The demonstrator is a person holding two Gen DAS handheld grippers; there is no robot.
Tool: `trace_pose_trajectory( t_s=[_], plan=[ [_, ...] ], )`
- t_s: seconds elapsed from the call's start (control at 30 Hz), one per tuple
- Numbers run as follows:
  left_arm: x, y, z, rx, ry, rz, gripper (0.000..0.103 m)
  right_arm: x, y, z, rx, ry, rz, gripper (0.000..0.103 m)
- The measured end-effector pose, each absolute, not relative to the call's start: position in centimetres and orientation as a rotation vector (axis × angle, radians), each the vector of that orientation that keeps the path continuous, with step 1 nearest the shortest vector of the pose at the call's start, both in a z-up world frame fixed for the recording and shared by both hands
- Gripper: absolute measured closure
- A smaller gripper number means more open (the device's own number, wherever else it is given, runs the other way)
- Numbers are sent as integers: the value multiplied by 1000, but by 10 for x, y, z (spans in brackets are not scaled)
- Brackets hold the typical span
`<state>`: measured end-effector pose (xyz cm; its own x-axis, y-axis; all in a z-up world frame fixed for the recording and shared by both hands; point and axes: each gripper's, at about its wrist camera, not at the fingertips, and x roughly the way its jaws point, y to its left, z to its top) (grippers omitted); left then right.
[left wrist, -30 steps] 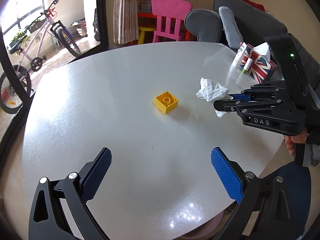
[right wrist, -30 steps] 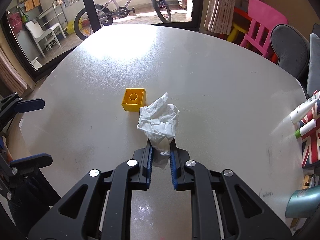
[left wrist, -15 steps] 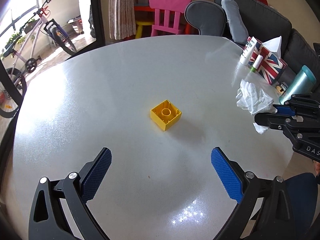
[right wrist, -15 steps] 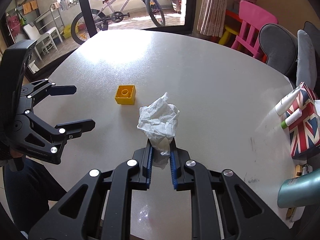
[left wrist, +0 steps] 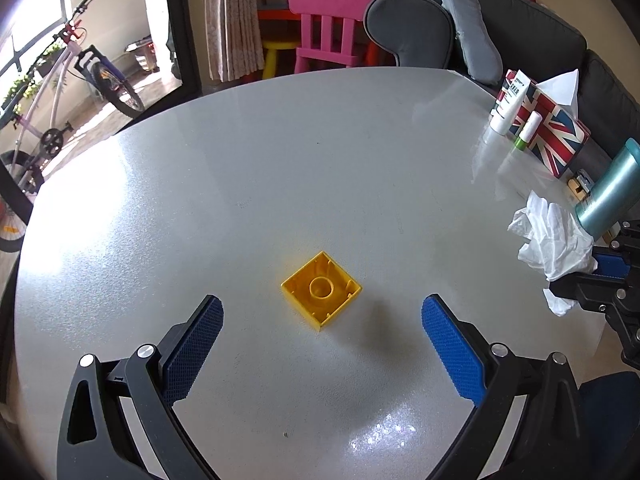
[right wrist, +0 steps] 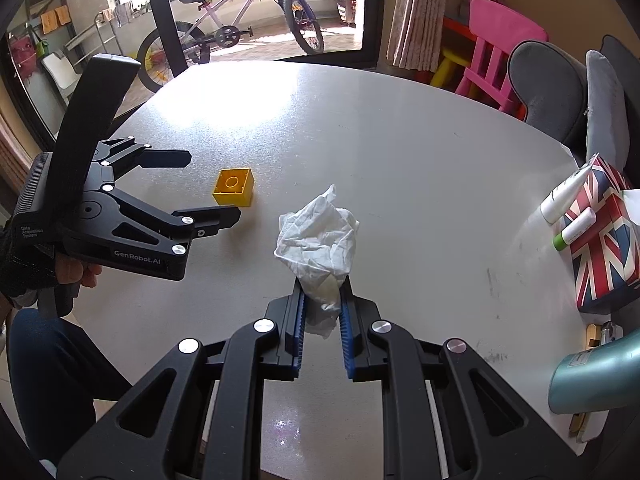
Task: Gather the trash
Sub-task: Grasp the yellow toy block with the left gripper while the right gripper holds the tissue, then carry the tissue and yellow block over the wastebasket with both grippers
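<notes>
the right gripper (right wrist: pixel 322 308) is clamped on a crumpled white tissue (right wrist: pixel 318 236), its blue pads pressed against the lower tail of the paper while the bulk of the wad bulges out past the fingertips, held above the grey table (right wrist: pixel 400 152). the left wrist view shows the same tissue (left wrist: pixel 550 240) from the side, at the table's right edge, with only the tips of the right gripper (left wrist: pixel 592 276) in frame.

the left gripper (left wrist: pixel 322 334) has its jaws wide apart with nothing between the pads; the yellow toy block (left wrist: pixel 321 288) sits on the table just ahead of the gap, open side up (a round socket shows inside it), not touched by either pad. from the right wrist view the left gripper (right wrist: pixel 204 184) appears whole, with a gloved hand (right wrist: pixel 36 264) around its handle near the table's left edge, and the block (right wrist: pixel 233 187) lies just beyond its fingertips.

only the right wrist view shows the hand and a dark trouser leg below the table edge. both views take in the union-flag tissue box (left wrist: pixel 554 136) near the table's right edge, with two white tubes (left wrist: pixel 510 104) leaning on it and a teal bottle (left wrist: pixel 610 192) closer to the near right corner. beyond the far edge stand a pink chair (left wrist: pixel 328 28) and a bicycle (right wrist: pixel 236 28).
</notes>
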<state>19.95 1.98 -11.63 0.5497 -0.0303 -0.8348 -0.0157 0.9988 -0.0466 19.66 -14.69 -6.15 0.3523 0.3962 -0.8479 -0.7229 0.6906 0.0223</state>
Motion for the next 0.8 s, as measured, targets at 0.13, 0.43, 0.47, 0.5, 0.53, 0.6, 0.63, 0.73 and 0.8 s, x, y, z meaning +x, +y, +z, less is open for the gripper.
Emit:
trace_pose_trajectory(
  t_s=[0.13, 0.43, 0.47, 0.5, 0.53, 0.6, 0.63, 0.73, 0.8],
  plan=[
    [208, 18, -122, -50, 993, -12, 14, 197, -148, -63, -384, 966, 745, 88],
    [215, 19, -131, -55, 1020, -2, 59, 198, -150, -66, -375, 967, 749, 88],
    [214, 20, -130, -54, 1021, 0, 59, 198, -150, -66, -375, 967, 750, 88],
    [213, 20, -130, -54, 1019, 4, 59, 197, -149, -66, -374, 967, 751, 88],
    [212, 21, -130, -56, 1019, 5, 59, 197, -149, -66, -373, 967, 753, 88],
    [208, 21, -129, -54, 1020, 6, 59, 197, -150, -65, -372, 965, 756, 88],
    [205, 21, -127, -54, 1019, 5, 59, 197, -150, -65, -371, 963, 758, 88],
    [194, 20, -124, -57, 1018, 11, 59, 194, -151, -63, -371, 958, 763, 88],
    [183, 19, -120, -53, 1017, 15, 59, 190, -151, -61, -373, 952, 769, 88]
  ],
)
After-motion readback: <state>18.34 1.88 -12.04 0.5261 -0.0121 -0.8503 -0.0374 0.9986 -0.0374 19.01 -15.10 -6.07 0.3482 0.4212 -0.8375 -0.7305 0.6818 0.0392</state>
